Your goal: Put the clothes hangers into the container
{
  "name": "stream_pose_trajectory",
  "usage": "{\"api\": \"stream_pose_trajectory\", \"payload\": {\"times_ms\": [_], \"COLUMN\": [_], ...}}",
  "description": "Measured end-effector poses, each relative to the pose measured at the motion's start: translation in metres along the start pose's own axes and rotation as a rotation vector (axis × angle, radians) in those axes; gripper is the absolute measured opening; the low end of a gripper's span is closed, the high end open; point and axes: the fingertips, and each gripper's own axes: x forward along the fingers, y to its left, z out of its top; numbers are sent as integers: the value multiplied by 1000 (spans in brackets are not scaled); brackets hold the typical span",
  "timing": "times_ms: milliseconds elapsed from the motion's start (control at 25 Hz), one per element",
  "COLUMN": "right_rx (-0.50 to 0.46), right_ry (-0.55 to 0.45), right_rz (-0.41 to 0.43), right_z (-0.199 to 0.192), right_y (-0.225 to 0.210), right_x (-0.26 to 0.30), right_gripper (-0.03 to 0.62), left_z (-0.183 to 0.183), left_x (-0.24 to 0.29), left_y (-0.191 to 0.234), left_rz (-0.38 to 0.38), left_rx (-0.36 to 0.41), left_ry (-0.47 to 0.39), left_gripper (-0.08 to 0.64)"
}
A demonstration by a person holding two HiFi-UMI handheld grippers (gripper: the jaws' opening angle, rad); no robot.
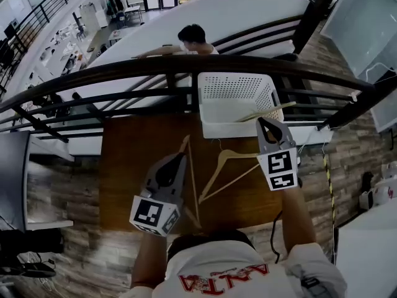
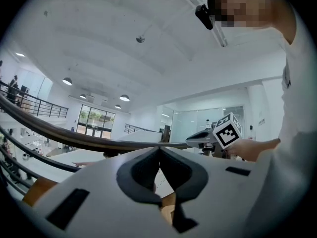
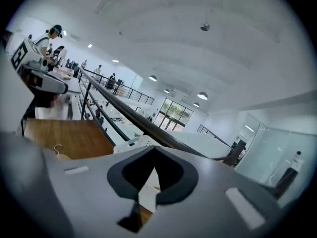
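Left hand-held gripper (image 1: 183, 156), jaws pressed together, hovers beside a wooden hanger (image 1: 194, 191) on the surface (image 1: 124, 160). The right hand-held gripper (image 1: 263, 121), closed and empty, hangs by the white container (image 1: 236, 85), where a leaning hanger (image 1: 279, 108) could slide off the rim if bumped.

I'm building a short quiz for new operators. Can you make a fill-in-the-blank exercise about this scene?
1. The basket is ____ in colour.
2. The hanger lying on the table is made of ____.
3. Another hanger rests in the ____.
4. The jaws of the right gripper are ____.
Missing words: white; wood; basket; shut.
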Motion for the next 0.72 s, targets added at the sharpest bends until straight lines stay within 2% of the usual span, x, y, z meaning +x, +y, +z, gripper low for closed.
{"api": "stream_pose_trajectory", "payload": {"times_ms": [120,360,560,720], "right_rx": [87,194,244,249], "right_ry": [-57,-166,-188,-183], "right_rz": [-1,20,51,71], "right_z": [9,27,30,30], "right_y": [19,56,85,104], "right_x": [-26,-79,-105,-112], "right_gripper": [3,3,3,3], "left_z": [9,24,28,26], "left_x": [-20,-60,-87,-104], "left_y": [-1,-4,-1,5], "left_rz": [-10,-11,-6,5], "left_rx": [20,51,63,92], "left_ry": [-6,-19,-30,-23], "left_gripper": [9,9,9,8]}}
